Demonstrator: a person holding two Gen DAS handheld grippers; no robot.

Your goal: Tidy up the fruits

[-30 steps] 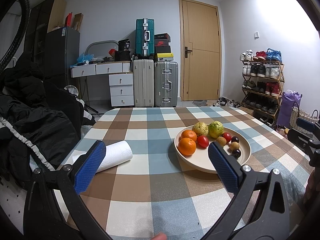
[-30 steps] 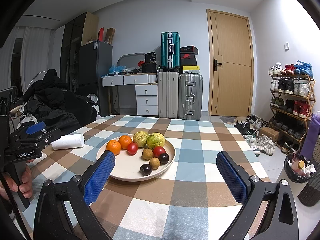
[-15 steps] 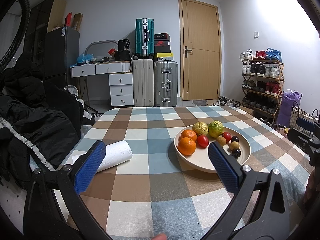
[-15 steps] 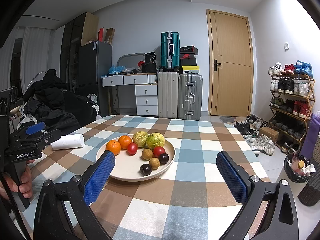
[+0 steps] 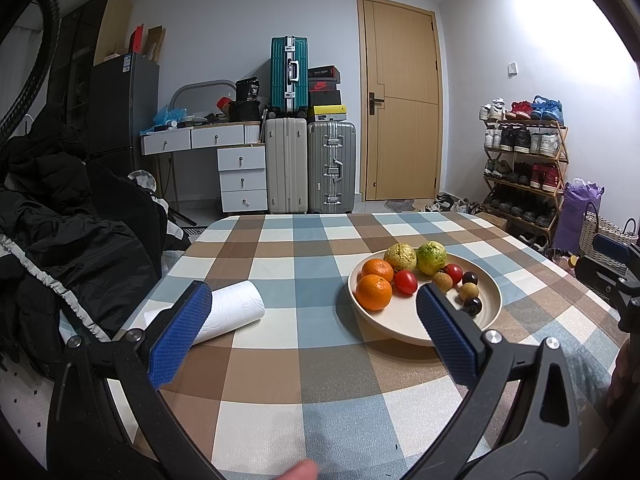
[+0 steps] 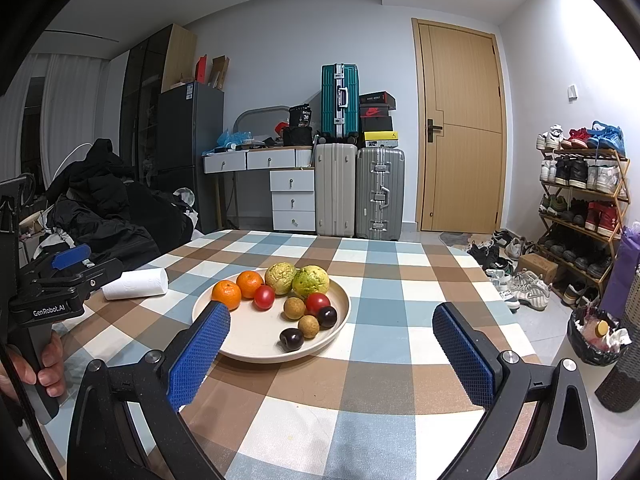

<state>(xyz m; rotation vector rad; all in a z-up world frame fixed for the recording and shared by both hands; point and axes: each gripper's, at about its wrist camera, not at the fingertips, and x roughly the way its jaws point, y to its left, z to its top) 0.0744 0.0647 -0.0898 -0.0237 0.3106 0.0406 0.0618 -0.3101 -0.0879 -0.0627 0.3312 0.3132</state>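
- Nearest the cameras, the left hand-held gripper (image 5: 312, 332) and the right hand-held gripper (image 6: 332, 352) both hover low over the near edge of the checked tabletop (image 6: 384, 384). Each has its blue pads spread wide with nothing between them.
- Just beyond them sits a shallow cream plate (image 6: 244, 340), and all the fruit in view lies on it; none rests loose on the cloth.
- On the plate, like lies by like:
  - two oranges (image 6: 227, 294) touching at the left;
  - two green-yellow bumpy fruits (image 6: 310, 280) side by side at the back;
  - two red tomatoes (image 6: 264, 297), apart from each other;
  - two small tan round fruits (image 6: 295, 308);
  - two dark plums (image 6: 291, 339) toward the front right.
- Progress, as a judgement: fruit gathered on one plate and loosely paired fits a sort that is finished. It fits equally a plate waiting to be sorted elsewhere, and no second container shows that would settle it.
- Further left, a paper roll (image 5: 232, 312) lies on its side on the tabletop, well apart from the plate.
- Far behind stand suitcases (image 6: 360, 194) and a door (image 6: 460, 132).
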